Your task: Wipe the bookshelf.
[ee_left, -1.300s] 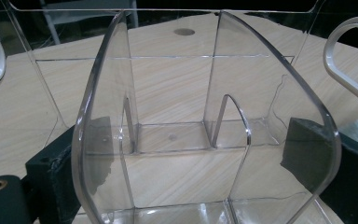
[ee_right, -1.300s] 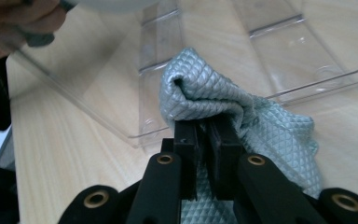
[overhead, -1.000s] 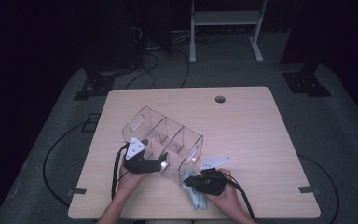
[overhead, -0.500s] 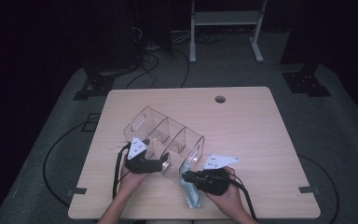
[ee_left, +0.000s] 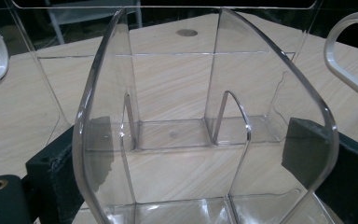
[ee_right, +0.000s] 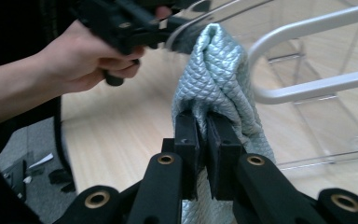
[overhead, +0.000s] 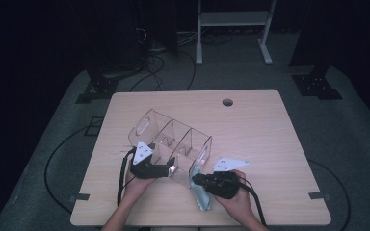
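A clear plastic organizer (overhead: 173, 137) with several compartments and white loop handles (ee_right: 307, 88) lies at an angle on the wooden table (overhead: 270, 144). My left gripper (overhead: 171, 169) holds its near end. In the left gripper view the jaws of this gripper (ee_left: 182, 142) stand on either side of the curved end wall (ee_left: 205, 116). My right gripper (overhead: 196, 179) is shut on a pale blue quilted cloth (overhead: 202, 197), just right of that end. Its pads pinch a fold of the cloth (ee_right: 219, 70), which bunches up beside the organizer's rim and hangs below the jaws.
A round cable hole (overhead: 227, 102) sits near the table's far edge. Cables trail from both grippers over the near edge. The person's hand (ee_right: 74, 65) holds the other gripper close to the cloth. Dark floor, cables and a white stand (overhead: 231, 29) lie beyond the table.
My right gripper has risen a little with the cloth, which now hangs closer to the organizer's near end. The left gripper and the organizer have kept still.
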`<state>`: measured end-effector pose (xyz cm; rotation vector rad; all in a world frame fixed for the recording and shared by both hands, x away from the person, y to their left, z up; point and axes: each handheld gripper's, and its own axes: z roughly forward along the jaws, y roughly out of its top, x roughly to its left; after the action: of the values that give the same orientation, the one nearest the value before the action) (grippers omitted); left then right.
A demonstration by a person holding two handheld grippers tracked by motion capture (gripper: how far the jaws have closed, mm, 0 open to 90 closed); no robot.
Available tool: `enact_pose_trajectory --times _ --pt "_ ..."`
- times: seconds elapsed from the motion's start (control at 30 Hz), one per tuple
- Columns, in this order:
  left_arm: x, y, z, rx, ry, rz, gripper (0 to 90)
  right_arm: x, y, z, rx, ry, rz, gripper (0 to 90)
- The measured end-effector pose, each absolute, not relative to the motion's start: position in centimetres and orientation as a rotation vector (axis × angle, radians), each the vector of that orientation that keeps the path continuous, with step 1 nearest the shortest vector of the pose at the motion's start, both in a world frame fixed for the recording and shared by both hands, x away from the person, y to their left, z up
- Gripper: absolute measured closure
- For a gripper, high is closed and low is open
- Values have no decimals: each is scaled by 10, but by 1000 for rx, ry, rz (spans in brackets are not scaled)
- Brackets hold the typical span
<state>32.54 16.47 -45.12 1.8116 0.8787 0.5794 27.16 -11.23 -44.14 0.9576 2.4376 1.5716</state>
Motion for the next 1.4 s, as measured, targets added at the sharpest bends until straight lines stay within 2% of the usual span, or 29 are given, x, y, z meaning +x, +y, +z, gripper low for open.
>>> enact_pose_trajectory --times 0.67,1.2,1.4 --pt "322 163 -452 1813 837 529 34 286 -132 -437 1047 2396 1598 832" --pt "316 148 -451 1849 766 506 39 308 -167 -437 1195 2272 1559 832" --pt "320 147 -450 1829 767 515 45 302 -171 -436 1203 2279 1566 832"
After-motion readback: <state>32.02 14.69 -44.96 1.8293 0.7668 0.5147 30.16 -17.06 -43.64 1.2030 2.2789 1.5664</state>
